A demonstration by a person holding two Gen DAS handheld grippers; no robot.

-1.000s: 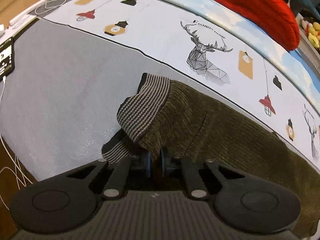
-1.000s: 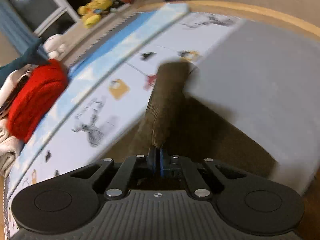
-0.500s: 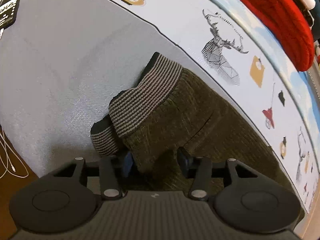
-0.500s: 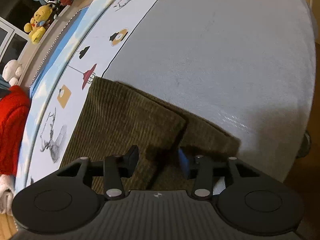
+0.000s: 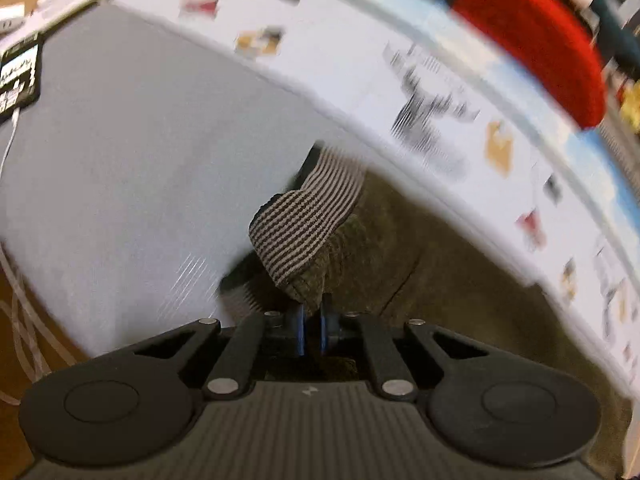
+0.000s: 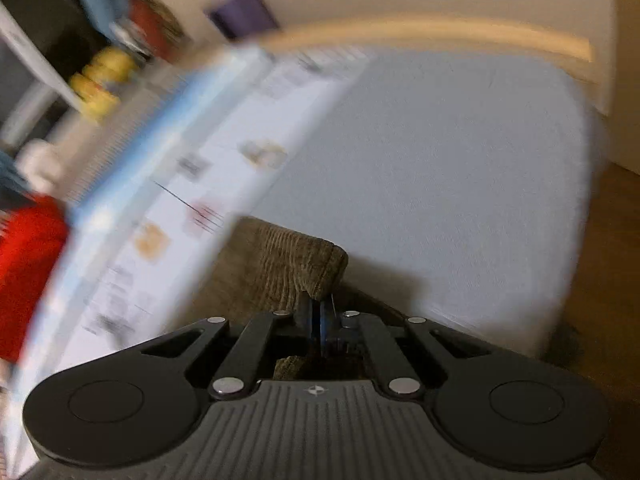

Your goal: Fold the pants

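Both claws, left (image 5: 311, 322) and right (image 6: 316, 320), were pinching the pants (image 5: 420, 264). Each bite looked thin. A quick lift could have slipped the corduroy free, dropping it crooked on the bed (image 5: 120, 160).

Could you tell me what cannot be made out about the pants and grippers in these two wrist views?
- Left wrist: the pants below the striped waistband are cut off behind the left gripper body.
- Left wrist: the bedsheet prints are motion-blurred.
- Right wrist: how much fabric the right gripper jaws pinch is hidden by the corduroy fold.
- Neither view shows the whole garment.
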